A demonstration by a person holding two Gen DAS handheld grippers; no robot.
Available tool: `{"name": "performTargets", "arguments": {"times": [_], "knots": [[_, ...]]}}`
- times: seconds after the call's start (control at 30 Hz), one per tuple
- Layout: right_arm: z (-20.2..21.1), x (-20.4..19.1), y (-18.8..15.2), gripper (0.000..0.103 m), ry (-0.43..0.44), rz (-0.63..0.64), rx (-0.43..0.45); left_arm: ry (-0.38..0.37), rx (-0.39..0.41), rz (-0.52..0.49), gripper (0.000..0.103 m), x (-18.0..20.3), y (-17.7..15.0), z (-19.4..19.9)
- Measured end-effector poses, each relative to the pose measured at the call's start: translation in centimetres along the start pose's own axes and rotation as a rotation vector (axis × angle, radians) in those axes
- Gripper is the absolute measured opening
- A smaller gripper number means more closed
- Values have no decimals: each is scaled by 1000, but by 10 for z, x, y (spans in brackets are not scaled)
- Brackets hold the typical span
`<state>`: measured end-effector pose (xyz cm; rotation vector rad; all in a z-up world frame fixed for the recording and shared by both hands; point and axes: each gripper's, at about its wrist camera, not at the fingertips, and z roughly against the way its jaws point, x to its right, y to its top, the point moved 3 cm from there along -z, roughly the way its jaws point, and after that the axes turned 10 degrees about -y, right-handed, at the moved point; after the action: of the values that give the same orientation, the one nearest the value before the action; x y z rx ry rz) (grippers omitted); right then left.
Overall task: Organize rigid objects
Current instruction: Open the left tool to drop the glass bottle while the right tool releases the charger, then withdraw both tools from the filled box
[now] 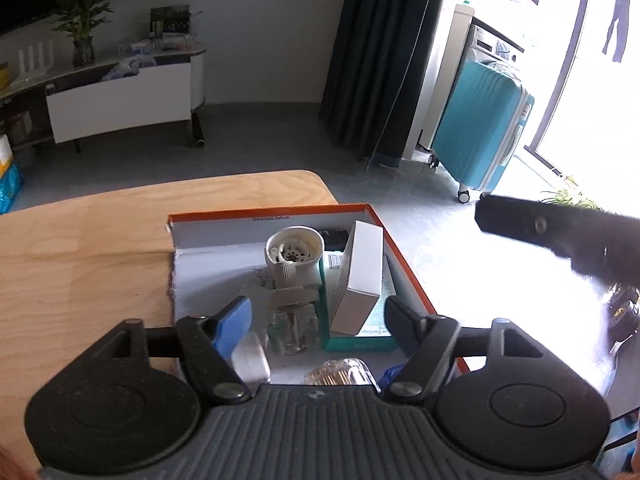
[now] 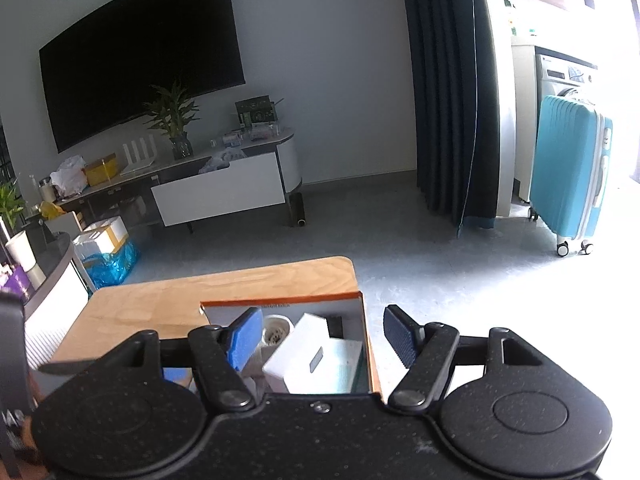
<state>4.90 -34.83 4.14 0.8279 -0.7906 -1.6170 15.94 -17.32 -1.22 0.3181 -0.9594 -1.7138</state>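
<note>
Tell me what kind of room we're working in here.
Most likely a home living room: a large dark wall-mounted screen above a low media cabinet, a teal suitcase by a washing machine, and a wooden table holding the orange-rimmed box.

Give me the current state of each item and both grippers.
left gripper: open, empty, over the box
right gripper: open, empty
orange-rimmed box: lidless, on the wooden table
white plug-in diffuser: lying in the box
white carton: tilted against the teal carton
</note>
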Motion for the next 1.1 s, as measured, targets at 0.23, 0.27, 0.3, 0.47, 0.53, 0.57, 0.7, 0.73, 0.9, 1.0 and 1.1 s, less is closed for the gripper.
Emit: {"name": "performTargets", "arguments": {"times": [0.23,0.27,0.3,0.47,0.53,0.57,0.7,0.73,0.9,1.0,1.1], "knots": [[23,8,-29,87,-11,10,-11,61,10,13,102,6,-19,30],[27,10,-33,87,-11,8,-15,69,10,22,103,6,-23,35],[30,11,-38,87,-9,11,-20,77,10,28,103,7,-26,38],[44,11,-65,88,-11,42,-48,127,-7,47,103,10,-53,53],[48,9,-78,88,-7,53,-62,142,-19,54,103,9,-64,55],[50,8,-83,88,-4,56,-67,150,-23,58,103,8,-68,56],[59,6,-103,88,-1,61,-88,174,-38,67,103,7,-83,61],[60,6,-106,88,-3,60,-93,177,-39,68,103,7,-86,61],[66,4,-112,88,-7,47,-102,177,-56,61,103,12,-94,63],[68,2,-112,88,-9,52,-100,178,-54,53,103,14,-95,64],[69,2,-113,88,-8,51,-100,176,-59,61,103,15,-96,65]]}}
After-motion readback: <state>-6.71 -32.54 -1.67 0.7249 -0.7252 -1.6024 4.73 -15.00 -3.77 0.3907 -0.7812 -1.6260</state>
